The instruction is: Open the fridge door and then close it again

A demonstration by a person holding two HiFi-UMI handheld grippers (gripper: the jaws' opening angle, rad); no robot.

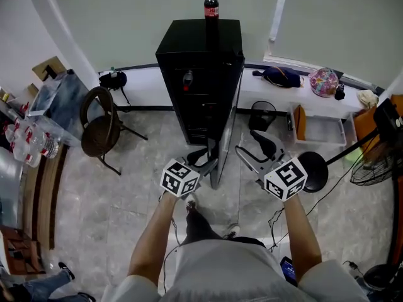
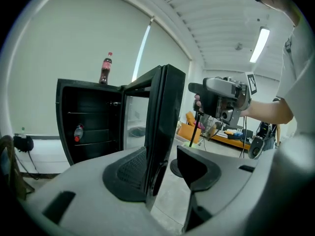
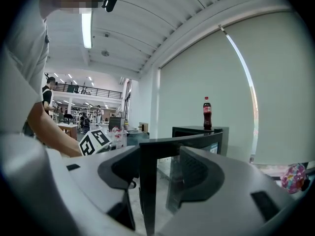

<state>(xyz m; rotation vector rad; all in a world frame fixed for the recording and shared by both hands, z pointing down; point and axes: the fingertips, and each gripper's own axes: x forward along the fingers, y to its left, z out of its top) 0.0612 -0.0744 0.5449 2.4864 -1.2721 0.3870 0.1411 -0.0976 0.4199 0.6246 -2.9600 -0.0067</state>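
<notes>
My left tongs and right tongs are grey plastic with broad curved jaws and dark ribbed pads. Each carries a white cube printed with black square markers. I wear a light grey short-sleeved shirt and dark trousers.

Room was bright and evenly lit. Ceiling strip light blew out to pure white in both gripper views, and a daylight sliver leaked along the blind's edge. Pale floor carried a soft sheen, with only faint shadows under the chair. Black fridge read almost featureless, its inside dim. Gripper views were fisheye: walls bowed, corners vignetted black. Closest foreground there looked soft, possibly motion blur rather than focus. Head view was sharp at centre and bent toward its edges.
</notes>
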